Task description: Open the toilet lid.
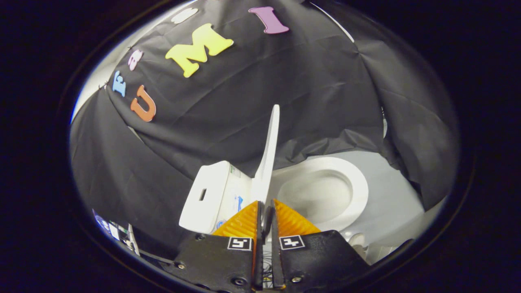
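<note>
A white toilet stands just ahead of my fingers. Its lid (pixel 269 150) is raised upright, seen edge-on as a thin white slab rising from between the fingers. My gripper (pixel 265 207) is shut on the lid's lower edge, one finger on each face. To the right of the lid lies the oval seat (pixel 358 183) around the open bowl (pixel 315 191). The white tank (pixel 207 195), with a dark slot in its top, sits to the left of the lid.
Black cloth hangs close behind and on both sides of the toilet. A pale grey floor (pixel 390 203) runs past the bowl on the right. Some small items (pixel 118 234) lie low at the left by the cloth.
</note>
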Demonstrator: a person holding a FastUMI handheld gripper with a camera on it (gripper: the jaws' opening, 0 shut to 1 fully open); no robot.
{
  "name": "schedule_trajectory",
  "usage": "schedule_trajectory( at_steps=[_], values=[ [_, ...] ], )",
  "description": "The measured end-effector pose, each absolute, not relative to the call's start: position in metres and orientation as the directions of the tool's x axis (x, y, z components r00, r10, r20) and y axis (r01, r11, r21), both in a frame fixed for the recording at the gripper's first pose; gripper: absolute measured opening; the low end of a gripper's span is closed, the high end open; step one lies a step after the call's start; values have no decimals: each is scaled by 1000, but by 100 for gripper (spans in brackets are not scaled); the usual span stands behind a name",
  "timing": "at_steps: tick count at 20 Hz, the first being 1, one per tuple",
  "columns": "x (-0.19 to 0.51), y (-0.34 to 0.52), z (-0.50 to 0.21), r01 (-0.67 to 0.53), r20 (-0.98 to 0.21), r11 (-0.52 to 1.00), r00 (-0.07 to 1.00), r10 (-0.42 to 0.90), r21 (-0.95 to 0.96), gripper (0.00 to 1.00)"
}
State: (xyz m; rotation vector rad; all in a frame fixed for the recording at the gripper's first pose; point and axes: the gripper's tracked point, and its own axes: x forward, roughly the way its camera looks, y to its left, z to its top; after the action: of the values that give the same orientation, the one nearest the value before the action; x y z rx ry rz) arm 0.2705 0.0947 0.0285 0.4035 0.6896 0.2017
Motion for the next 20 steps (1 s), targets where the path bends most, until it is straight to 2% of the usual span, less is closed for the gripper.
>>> schedule_trajectory(
  at_steps=[20],
  values=[
    [267,212,68,-152,-600,965,759,253,214,17]
  ],
)
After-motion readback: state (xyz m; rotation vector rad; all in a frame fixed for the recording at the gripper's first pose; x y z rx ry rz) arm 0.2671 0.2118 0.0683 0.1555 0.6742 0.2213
